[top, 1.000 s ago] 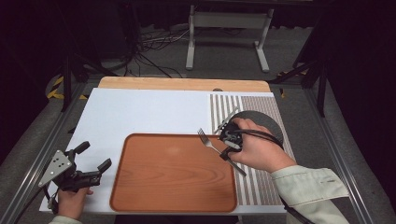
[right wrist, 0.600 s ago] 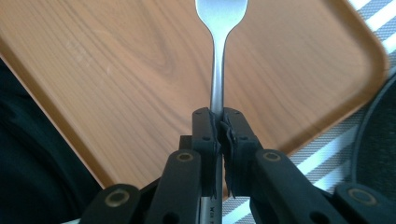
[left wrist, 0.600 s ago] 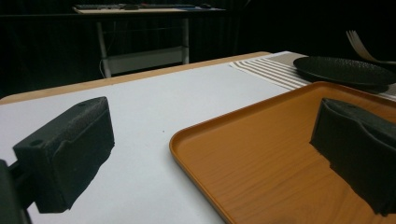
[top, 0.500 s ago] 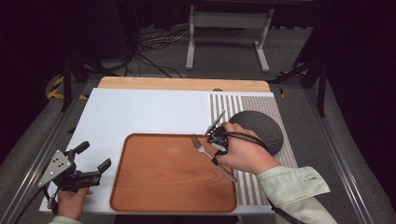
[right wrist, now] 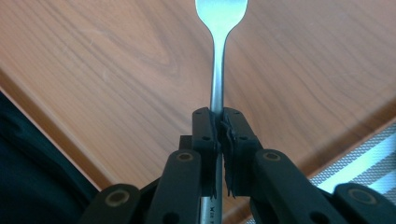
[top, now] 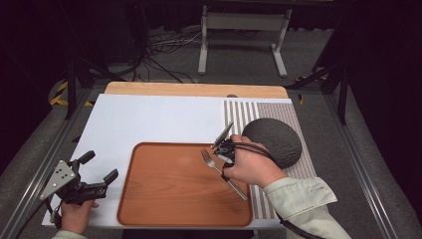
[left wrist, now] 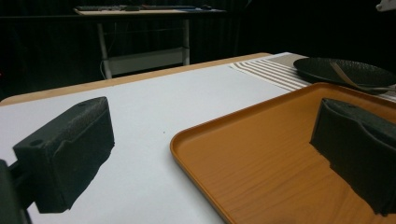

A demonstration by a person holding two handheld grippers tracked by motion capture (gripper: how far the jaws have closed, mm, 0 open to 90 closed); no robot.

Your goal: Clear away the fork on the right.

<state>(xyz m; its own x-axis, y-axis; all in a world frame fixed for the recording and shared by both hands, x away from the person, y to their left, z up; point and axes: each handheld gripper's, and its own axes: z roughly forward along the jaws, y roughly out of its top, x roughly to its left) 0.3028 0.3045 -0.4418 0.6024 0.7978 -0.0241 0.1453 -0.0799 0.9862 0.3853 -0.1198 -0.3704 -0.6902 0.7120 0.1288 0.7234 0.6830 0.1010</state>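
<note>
A metal fork (top: 211,162) is clamped by its handle in my right gripper (top: 225,151), held over the right part of the orange-brown wooden tray (top: 174,199). In the right gripper view the jaws are shut on the fork (right wrist: 219,28), whose head points away over the tray (right wrist: 116,70). My left gripper (top: 99,167) stands open near the table's front left corner, just left of the tray. Between its spread jaws in the left gripper view I see white mat and the tray's (left wrist: 280,154) near corner, nothing held.
A dark round plate (top: 272,140) lies on the striped placemat (top: 244,117) right of the tray, also seen as the plate (left wrist: 345,72) far off. A white mat (top: 149,119) covers the table's left and middle. A light stand (top: 239,30) is beyond the table.
My right gripper has carried the fork leftward from the plate's edge to above the tray's right side. The left gripper has stayed put.
</note>
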